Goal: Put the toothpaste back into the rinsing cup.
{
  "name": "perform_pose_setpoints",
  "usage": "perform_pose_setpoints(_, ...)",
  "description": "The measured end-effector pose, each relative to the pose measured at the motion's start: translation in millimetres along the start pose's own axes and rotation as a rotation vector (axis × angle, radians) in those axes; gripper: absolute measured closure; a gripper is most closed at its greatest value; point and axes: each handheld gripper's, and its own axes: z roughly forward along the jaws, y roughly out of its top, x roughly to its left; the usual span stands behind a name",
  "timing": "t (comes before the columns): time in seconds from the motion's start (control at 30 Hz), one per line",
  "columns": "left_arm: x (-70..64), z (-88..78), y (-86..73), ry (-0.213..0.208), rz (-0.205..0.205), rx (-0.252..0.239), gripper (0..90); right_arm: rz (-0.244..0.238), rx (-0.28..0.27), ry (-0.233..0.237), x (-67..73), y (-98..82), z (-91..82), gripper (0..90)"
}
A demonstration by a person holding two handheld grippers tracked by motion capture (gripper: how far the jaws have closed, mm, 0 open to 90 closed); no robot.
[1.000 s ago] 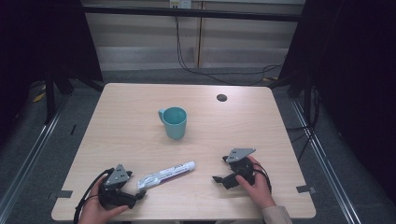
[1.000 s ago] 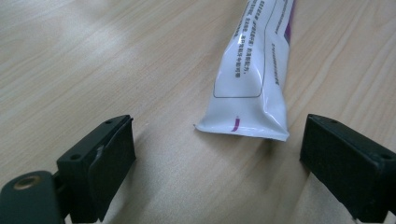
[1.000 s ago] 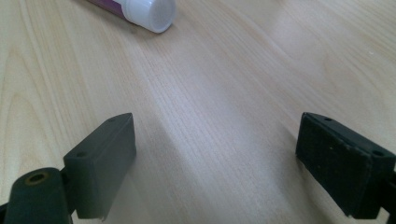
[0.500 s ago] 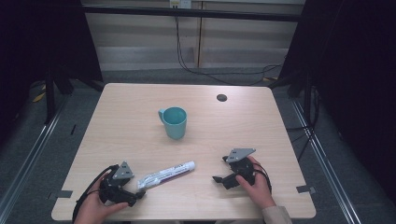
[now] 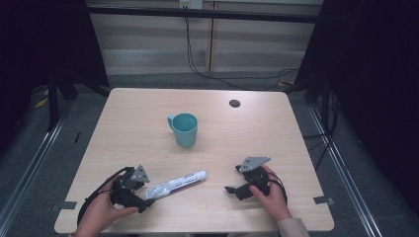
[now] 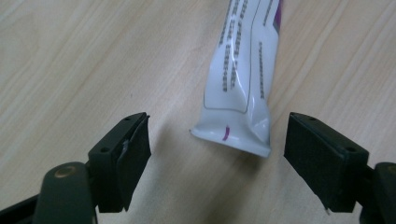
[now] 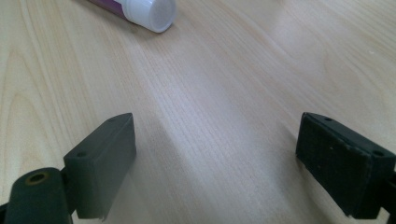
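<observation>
The white tube (image 5: 175, 184) is laid flat near the desk's (image 5: 276, 128) front edge, its crimped end just ahead of the left hand-held gripper (image 5: 146, 196), so a grasp looks prepared. Those jaws, just narrowed slightly, are kept apart with nothing pressed. The right hand-held gripper (image 5: 231, 189) is held wide apart beside the cap end.

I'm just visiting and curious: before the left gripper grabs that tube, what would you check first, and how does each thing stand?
1. Left gripper jaws apart, though they have just been closing: ok.
2. Tube crimped end lies between the jaws, nearer one of them, pads not touching it: ok.
3. Tube lies flat on the table: ok.
4. Cap on the tube: ok.
5. Right gripper open, away from the tube: ok.
6. Mug upright, apart from the tube: ok.
</observation>
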Motion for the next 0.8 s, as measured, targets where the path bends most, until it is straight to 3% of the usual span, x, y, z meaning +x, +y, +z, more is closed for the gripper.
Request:
perform_pose_setpoints(0.07,-0.9,0.5,11.5,-0.003,0.035,0.034,25.5,0.001,0.000,0.001,0.0,0.0,0.0,11.5)
perform_pose_setpoints(0.27,-1.6,4.6,30.5,-0.015,0.074,0.084,31.0,0.002,0.001,0.000,0.2,0.0,-0.1,11.5)
perform_pose_setpoints(0.33,-2.1,7.0,37.3,-0.010,0.099,0.107,31.7,0.001,0.000,0.000,0.0,0.0,0.0,11.5)
perform_pose_setpoints(0.37,-2.7,9.0,43.7,-0.017,0.128,0.134,36.1,0.001,0.001,-0.001,0.1,0.0,-0.1,11.5)
perform_pose_setpoints(0.57,-2.5,14.2,57.1,-0.024,0.139,0.162,42.3,0.001,0.001,-0.001,0.1,0.0,-0.1,11.5)
perform_pose_setpoints(0.8,-0.4,23.3,66.7,-0.072,0.136,0.190,46.7,0.002,0.001,0.000,0.0,0.0,-0.1,11.5)
